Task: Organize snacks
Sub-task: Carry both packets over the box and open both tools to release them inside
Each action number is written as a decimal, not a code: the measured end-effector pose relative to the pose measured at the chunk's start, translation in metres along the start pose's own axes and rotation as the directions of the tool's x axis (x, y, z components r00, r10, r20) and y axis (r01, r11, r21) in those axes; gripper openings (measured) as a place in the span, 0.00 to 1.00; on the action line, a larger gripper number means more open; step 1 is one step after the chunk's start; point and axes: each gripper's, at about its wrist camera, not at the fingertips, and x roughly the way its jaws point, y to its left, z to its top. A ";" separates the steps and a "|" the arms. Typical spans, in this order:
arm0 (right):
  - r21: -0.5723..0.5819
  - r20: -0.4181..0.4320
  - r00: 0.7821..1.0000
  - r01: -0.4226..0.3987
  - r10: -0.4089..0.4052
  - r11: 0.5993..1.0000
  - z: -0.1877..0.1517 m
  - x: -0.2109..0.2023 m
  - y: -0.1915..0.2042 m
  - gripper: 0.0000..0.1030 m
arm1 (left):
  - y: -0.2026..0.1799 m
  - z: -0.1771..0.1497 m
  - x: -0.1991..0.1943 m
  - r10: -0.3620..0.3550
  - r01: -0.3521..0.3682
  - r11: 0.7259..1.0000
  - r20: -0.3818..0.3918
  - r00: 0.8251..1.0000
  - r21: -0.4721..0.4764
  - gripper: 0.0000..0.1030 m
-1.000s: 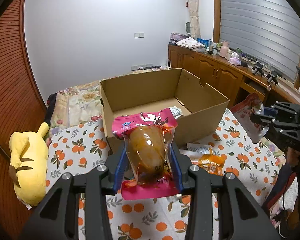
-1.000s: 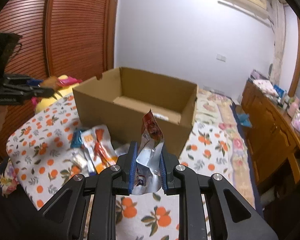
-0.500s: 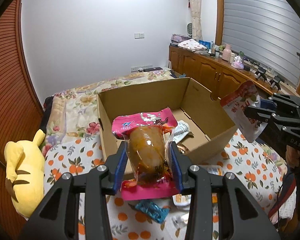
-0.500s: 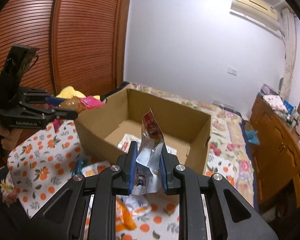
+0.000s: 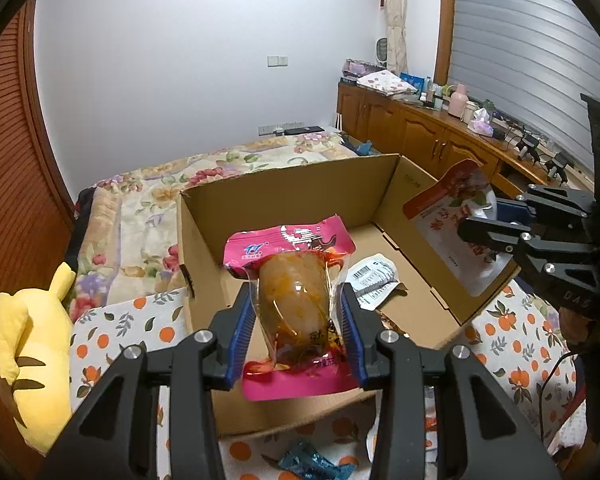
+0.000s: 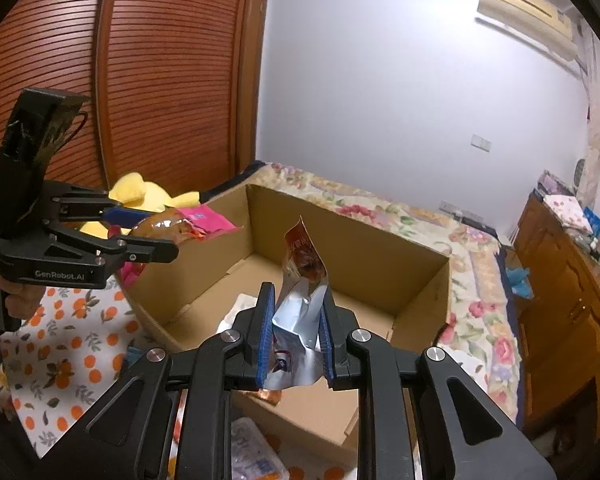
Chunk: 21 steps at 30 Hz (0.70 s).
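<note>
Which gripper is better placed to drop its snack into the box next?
Left, probably. The left gripper holds its pink pack over the box floor; the right gripper holds its pouch near the front rim.

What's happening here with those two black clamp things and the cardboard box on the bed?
A person is tidying snacks into the cardboard box with a handheld gripper in each hand. The left gripper has its jaws clamped on a pink packet; the right gripper pinches a silver and red pouch. Both are held over the box, which has a white packet inside. More snacks lie on the orange-print cloth.
</note>
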 end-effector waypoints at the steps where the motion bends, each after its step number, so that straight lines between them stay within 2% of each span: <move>1: 0.001 -0.005 1.000 -0.002 0.002 1.000 0.000 0.004 -0.001 0.18 | 0.001 0.001 0.003 -0.001 0.001 1.000 -0.003 1.000 0.000 0.38; 11: -0.004 -0.073 0.997 -0.009 0.008 1.000 -0.007 0.041 -0.002 0.18 | -0.001 0.001 0.023 0.001 -0.001 1.000 -0.032 0.999 -0.005 0.42; 21: 0.003 -0.112 0.994 -0.018 0.018 1.000 -0.012 0.054 -0.001 0.18 | 0.000 0.000 0.029 0.003 -0.004 1.000 -0.042 0.999 -0.026 0.46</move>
